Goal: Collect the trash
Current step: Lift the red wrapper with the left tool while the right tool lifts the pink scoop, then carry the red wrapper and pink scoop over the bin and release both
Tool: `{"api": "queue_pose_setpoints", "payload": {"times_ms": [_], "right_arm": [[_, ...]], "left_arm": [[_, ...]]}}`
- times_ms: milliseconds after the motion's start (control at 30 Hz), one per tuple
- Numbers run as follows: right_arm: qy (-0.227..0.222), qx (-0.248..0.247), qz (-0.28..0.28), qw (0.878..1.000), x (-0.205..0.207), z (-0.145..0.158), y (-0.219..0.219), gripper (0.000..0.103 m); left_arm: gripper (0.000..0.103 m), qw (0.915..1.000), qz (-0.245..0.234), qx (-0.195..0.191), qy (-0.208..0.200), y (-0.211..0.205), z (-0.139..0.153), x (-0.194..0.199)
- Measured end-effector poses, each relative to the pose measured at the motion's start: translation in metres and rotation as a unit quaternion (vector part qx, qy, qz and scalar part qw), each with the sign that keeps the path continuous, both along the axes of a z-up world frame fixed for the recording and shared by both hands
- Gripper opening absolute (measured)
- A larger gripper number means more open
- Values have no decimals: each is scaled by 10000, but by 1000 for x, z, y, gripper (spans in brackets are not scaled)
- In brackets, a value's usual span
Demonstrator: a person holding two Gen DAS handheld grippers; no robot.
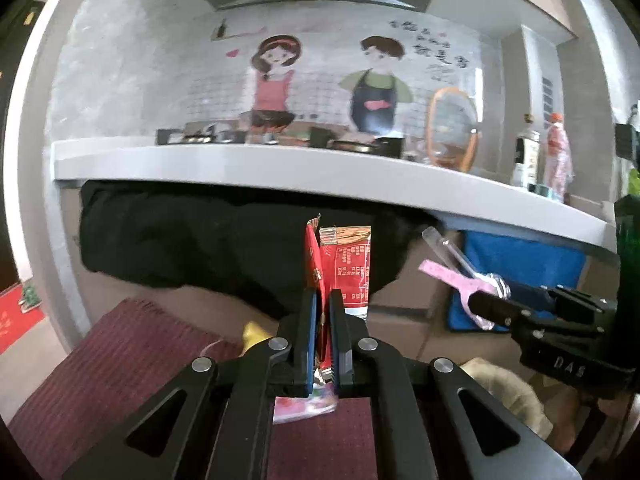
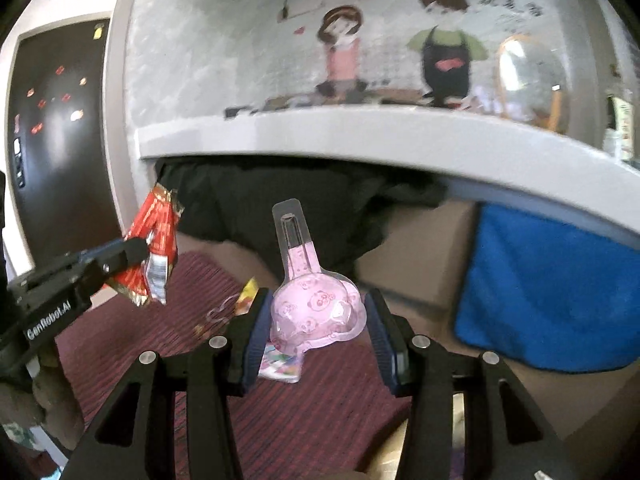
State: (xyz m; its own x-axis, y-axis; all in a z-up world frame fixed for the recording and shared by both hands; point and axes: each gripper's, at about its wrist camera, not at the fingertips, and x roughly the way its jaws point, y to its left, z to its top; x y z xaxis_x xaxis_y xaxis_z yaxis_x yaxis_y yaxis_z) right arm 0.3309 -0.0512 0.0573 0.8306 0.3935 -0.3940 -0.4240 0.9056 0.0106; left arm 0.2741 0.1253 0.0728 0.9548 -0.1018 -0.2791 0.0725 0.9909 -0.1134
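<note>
A red foil snack wrapper [image 1: 348, 264] stands upright between the fingers of my left gripper [image 1: 323, 296], which is shut on its lower part. In the right wrist view that gripper [image 2: 138, 248] reaches in from the left, the crumpled wrapper [image 2: 154, 232] in its tip. My right gripper [image 2: 316, 294] stands wide, both pads pressed on the round body of a pink clear plastic blister pack [image 2: 316, 308], whose neck points up. From the left wrist view the right gripper [image 1: 476, 304] and the pack [image 1: 452, 276] show at the right. Both hang in the air above a maroon mat [image 2: 320, 420].
A white counter ledge [image 1: 280, 168] runs across ahead, with a black cloth [image 1: 180, 240] and a blue cloth [image 2: 552, 292] hanging under it. Cardboard boxes [image 2: 420, 248] stand below. A small colourful packet [image 2: 280, 364] and a yellow scrap [image 2: 248, 292] lie on the mat.
</note>
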Motion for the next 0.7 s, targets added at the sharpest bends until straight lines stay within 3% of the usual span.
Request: {"api": "queue_pose_setpoints", "payload": {"times_ms": [333,700], "right_arm": [[-264,90,-664,9974,-13,14,-82,44],[-155,140,-1232,9922,-27,-8,-155,44]], "left_arm": [[6,9983,-553,166,-108,-83,8,9],[6,9921,-1223,112,248,-160,-25,17]]}}
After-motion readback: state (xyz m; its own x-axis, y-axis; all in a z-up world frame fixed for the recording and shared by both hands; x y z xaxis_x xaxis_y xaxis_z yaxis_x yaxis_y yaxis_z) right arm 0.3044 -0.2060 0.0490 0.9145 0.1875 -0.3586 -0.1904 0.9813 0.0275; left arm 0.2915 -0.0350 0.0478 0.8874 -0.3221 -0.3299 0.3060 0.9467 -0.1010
